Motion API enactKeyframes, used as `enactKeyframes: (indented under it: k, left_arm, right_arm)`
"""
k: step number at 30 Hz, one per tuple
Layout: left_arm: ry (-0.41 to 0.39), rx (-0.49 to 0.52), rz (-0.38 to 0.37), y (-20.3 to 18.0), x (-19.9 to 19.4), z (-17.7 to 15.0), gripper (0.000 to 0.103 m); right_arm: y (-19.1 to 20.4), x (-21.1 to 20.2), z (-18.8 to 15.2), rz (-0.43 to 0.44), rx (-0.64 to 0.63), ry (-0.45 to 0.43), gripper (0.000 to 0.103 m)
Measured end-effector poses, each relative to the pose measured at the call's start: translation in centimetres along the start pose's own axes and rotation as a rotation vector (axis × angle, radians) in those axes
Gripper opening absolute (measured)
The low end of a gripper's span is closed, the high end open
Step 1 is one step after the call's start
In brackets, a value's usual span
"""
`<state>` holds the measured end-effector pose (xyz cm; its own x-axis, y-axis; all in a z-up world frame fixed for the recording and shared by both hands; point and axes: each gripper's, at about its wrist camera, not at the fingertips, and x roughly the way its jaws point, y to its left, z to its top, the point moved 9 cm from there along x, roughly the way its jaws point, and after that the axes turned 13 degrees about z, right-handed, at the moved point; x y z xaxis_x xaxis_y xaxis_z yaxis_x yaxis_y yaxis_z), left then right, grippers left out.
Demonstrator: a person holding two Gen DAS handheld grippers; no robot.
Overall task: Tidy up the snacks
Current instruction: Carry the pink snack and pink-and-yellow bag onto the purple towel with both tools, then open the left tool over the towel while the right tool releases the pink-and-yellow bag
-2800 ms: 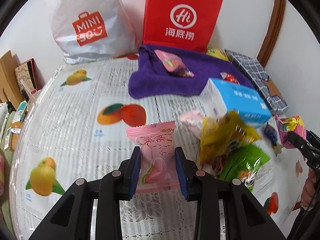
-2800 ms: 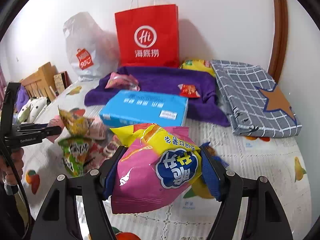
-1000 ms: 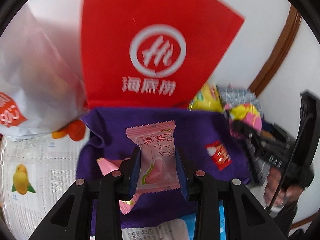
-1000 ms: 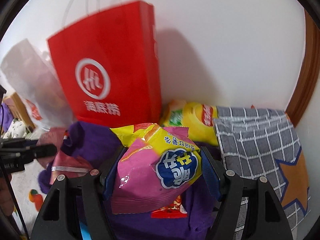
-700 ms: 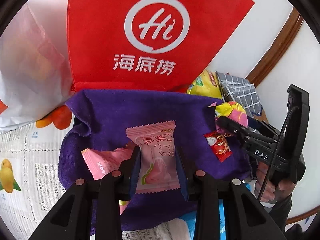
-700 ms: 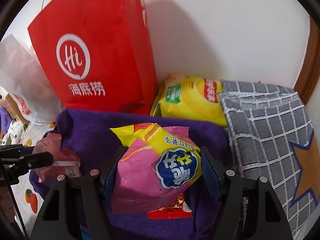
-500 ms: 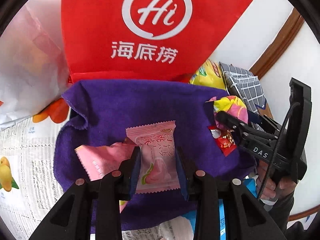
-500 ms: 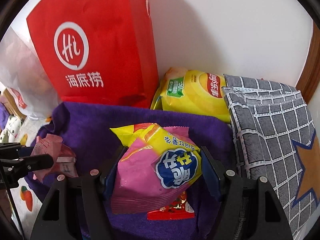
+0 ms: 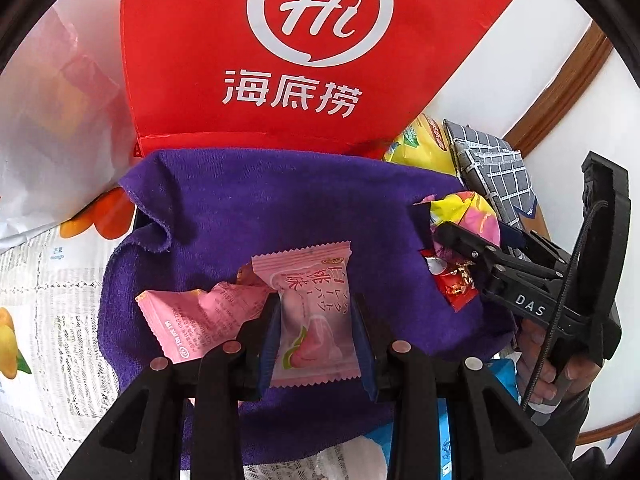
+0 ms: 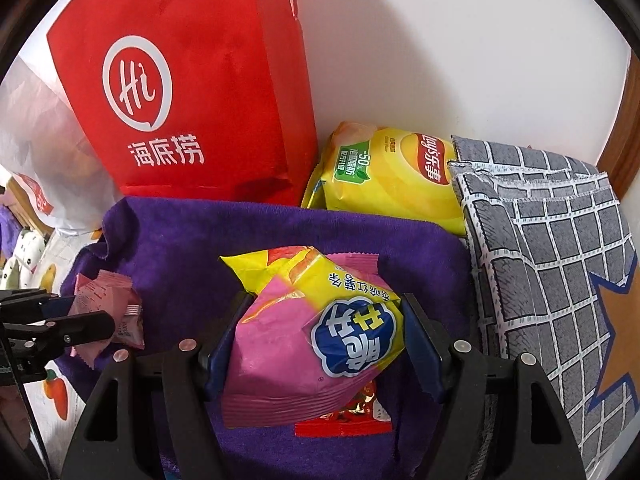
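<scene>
My left gripper (image 9: 316, 340) is shut on a small pink peach sweet packet (image 9: 312, 312), held just above the purple towel (image 9: 280, 200). A second pink packet (image 9: 200, 320) lies on the towel to its left. My right gripper (image 10: 324, 344) is shut on a puffy pink and yellow snack bag (image 10: 316, 340), over the same towel (image 10: 192, 248). A small red packet (image 10: 344, 420) lies on the towel under that bag. In the left wrist view the right gripper (image 9: 460, 240) comes in from the right with its bag (image 9: 468, 216), above the red packet (image 9: 456, 284).
A red paper bag (image 10: 188, 80) stands against the wall behind the towel, with a white plastic bag (image 9: 52, 120) to its left. A yellow crisp bag (image 10: 392, 176) and a folded grey checked cloth (image 10: 552, 260) lie to the right. A blue box (image 9: 444, 440) sits near the towel's front edge.
Both grippers have carried their packets from the snack pile to the purple towel and have sunk closer to it. Each keeps its hold.
</scene>
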<state>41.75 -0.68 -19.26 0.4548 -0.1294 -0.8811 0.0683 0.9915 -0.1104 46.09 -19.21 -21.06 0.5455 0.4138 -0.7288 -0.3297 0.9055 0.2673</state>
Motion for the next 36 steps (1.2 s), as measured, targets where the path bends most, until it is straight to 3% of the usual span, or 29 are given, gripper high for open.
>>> enactKeyframes:
  k: [9, 12, 14, 16, 25, 30, 36]
  left_arm:
    - [-0.012, -0.015, 0.005, 0.0, 0.3, 0.2, 0.033]
    - [0.001, -0.013, -0.006, -0.3, 0.3, 0.3, 0.045]
    - [-0.011, -0.026, -0.004, -0.3, -0.2, 0.4, 0.061]
    - [-0.03, -0.016, 0.011, -0.4, -0.8, 0.6, 0.064]
    - [-0.104, -0.018, 0.025, -0.3, -5.3, 1.3, 0.065]
    - [-0.151, -0.046, 0.036, 0.5, -8.3, 1.6, 0.065]
    - [-0.163, -0.09, 0.02, 1.1, -11.0, 0.6, 0.067]
  right_arm:
    - [1.7, -2.3, 1.0, 0.021, -0.045, -0.076, 0.086]
    - [2.0, -3.3, 1.4, 0.012, -0.043, -0.106, 0.086]
    - [2.0, -3.8, 1.6, -0.008, -0.04, -0.117, 0.086]
    - [2.3, -4.6, 1.8, -0.028, -0.053, -0.126, 0.086]
    - [2.8, -9.4, 1.6, -0.073, -0.006, -0.179, 0.086]
    - [2.1, -13.2, -0.5, -0.066, 0.004, -0.211, 0.086]
    - [1.1, -17.5, -4.1, -0.151, -0.017, -0.243, 0.086]
